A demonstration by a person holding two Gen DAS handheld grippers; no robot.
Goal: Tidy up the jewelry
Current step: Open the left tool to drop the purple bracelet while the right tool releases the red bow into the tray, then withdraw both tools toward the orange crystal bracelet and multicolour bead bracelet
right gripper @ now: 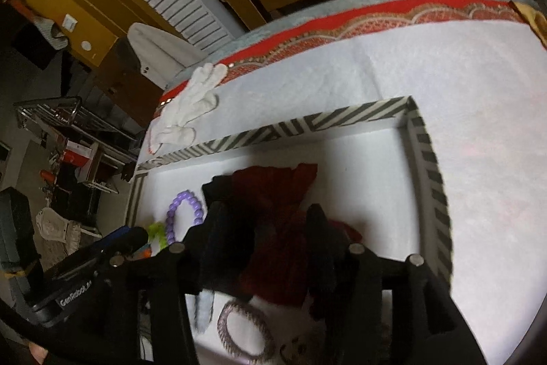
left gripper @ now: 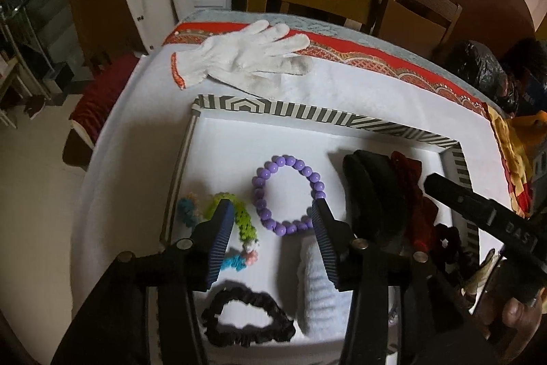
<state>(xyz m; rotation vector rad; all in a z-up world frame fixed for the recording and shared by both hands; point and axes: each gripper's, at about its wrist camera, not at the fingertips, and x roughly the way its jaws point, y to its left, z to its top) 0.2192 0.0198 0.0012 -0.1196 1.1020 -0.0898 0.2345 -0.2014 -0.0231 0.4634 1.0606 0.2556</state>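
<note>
Jewelry lies in a striped tray (left gripper: 342, 120). From the left wrist, the left gripper (left gripper: 273, 211) hangs open and empty above a purple bead bracelet (left gripper: 289, 194); a black scrunchie (left gripper: 246, 317) lies nearer. From the right wrist, the right gripper (right gripper: 263, 214) stands part open over a dark red cloth piece (right gripper: 280, 194), holding nothing that I can see.

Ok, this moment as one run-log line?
task: organize jewelry | left gripper: open over tray, nothing held | right gripper: open over red cloth | purple bracelet: flat in tray
</note>
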